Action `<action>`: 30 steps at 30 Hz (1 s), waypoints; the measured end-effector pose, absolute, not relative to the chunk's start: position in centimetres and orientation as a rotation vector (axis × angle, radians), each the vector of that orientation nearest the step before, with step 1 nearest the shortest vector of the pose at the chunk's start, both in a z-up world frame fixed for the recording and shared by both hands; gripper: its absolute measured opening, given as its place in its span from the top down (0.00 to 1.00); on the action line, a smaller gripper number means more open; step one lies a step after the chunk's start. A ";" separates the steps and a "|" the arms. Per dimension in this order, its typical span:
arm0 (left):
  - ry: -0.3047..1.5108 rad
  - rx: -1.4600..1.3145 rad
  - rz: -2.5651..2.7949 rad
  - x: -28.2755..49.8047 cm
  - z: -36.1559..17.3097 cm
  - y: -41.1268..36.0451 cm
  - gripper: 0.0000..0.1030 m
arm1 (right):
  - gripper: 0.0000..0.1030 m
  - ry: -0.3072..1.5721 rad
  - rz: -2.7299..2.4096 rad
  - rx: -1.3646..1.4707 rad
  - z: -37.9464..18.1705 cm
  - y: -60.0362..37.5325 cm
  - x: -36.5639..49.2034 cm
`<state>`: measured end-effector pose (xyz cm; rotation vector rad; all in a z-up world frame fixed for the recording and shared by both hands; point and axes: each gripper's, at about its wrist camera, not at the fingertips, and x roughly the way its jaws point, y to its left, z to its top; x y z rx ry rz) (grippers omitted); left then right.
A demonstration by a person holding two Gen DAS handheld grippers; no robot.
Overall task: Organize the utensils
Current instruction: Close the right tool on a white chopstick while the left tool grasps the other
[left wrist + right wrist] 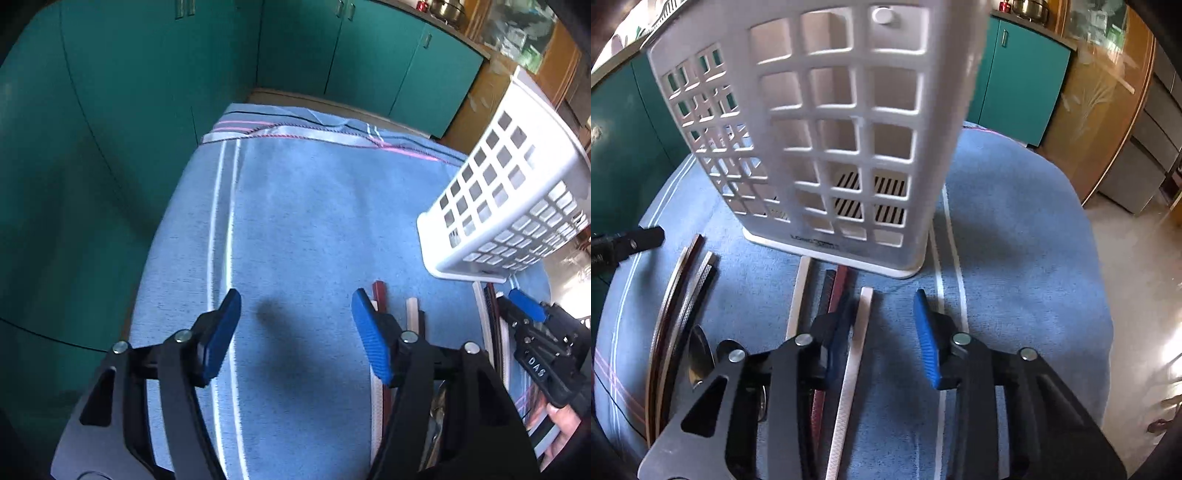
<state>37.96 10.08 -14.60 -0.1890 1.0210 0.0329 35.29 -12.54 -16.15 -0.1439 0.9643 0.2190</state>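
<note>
Right wrist: open right tool (884, 332) straddles white handle (849, 373), near basket (827, 147).

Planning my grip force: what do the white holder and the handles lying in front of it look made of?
The white holder looks like moulded plastic, matte, with a square lattice wall. The white handle between the right gripper fingers seems to be textured plastic with a woven-looking pattern. The dark red handle looks similar. Both materials are guesses.
</note>
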 end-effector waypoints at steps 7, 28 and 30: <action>1.052 -0.153 0.015 38.3 -15.6 8.3 0.37 | 0.91 0.977 0.228 -0.142 -15.8 -11.7 33.4; 1.058 -0.115 0.045 39.4 -16.5 8.2 0.38 | 0.90 0.982 0.226 -0.124 -15.6 -16.2 32.3; 1.059 -0.071 0.056 39.4 -16.7 7.7 0.38 | 0.90 0.982 0.227 -0.126 -15.6 -16.1 32.2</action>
